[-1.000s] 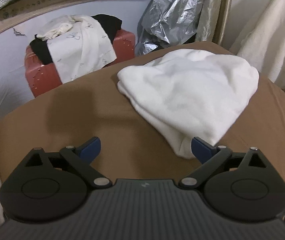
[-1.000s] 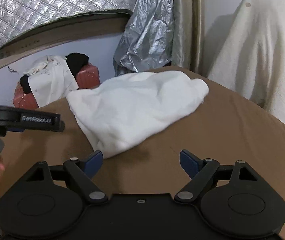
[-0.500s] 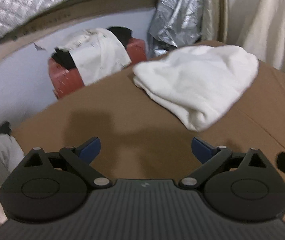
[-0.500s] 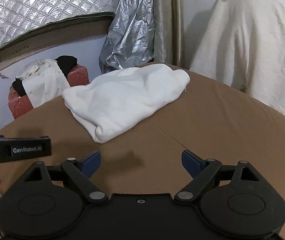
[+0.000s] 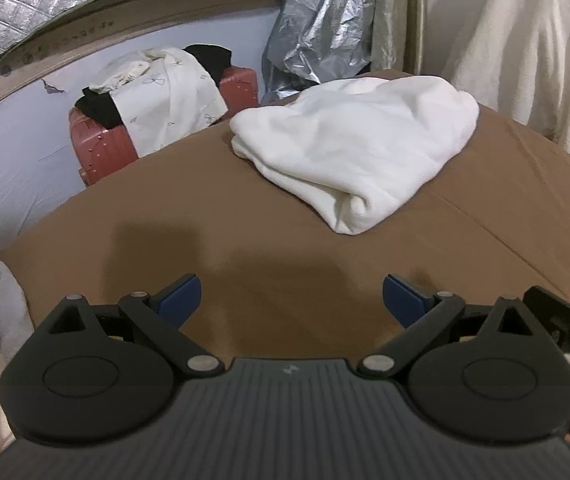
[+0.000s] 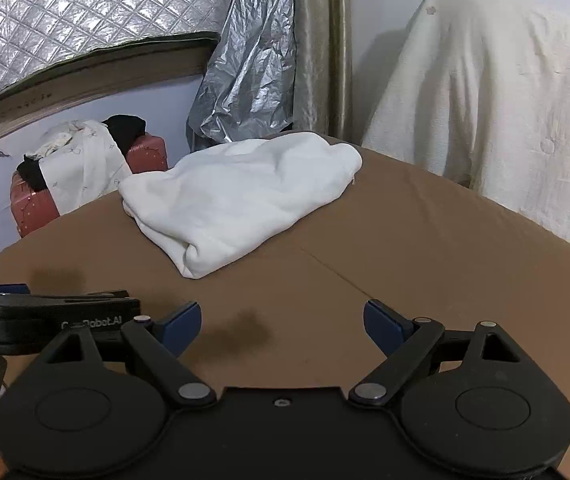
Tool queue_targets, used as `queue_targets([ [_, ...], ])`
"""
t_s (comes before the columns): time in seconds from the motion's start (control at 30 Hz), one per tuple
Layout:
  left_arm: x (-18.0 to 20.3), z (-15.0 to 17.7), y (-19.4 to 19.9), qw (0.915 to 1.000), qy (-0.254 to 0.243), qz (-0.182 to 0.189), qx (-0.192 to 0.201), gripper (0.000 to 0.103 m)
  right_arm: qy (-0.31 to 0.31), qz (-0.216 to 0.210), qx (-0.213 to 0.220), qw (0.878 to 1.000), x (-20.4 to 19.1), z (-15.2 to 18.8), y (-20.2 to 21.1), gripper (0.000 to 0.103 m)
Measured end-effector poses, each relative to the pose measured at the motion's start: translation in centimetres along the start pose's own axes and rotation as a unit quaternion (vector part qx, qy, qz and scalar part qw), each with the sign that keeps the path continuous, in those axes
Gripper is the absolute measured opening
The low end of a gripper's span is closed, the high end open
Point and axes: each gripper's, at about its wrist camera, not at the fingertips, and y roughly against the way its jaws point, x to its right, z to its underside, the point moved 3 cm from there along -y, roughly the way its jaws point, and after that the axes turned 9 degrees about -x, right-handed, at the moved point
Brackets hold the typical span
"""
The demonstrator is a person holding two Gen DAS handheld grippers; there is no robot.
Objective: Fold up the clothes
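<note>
The folded white garment [image 5: 359,148] lies at twelve to one o'clock on the brown surface [image 5: 245,248], with bare cloth all round it. The left gripper [image 5: 291,294] and right gripper [image 6: 281,320] hang spread and empty, well short of it. Only the right view shows the surface's three o'clock edge — and the left tool at nine.

Domestic bedroom: brown-sheeted bed [image 5: 245,216], clothes heaped on a pink suitcase [image 5: 97,140], curtain [image 6: 321,48] in the corner, cream cover [image 6: 485,112] draped alongside.
</note>
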Motion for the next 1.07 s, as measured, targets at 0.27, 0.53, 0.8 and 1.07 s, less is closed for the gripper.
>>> queue_targets([
  [0.27,-0.2,0.0,-0.6,1.0000,-0.004,0.000,-0.007,0.103,-0.026,-0.006,0.005,1.000,-0.1,1.7,-0.3,0.092],
  [0.53,-0.3,-0.1,-0.4,1.0000,-0.004,0.001,0.000,0.103,-0.032,-0.019,0.008,0.999,-0.3,1.9,0.0,0.092],
  [0.8,0.4,-0.1,0.1,0.9994,-0.033,-0.004,0.013,0.103,-0.030,-0.003,0.004,1.000,-0.4,2.1,0.7,0.092],
  [1.07,0.4,-0.1,0.1,0.9992,-0.039,-0.007,0.008,0.103,-0.026,0.005,0.003,1.000,-0.5,2.1,1.2,0.092],
])
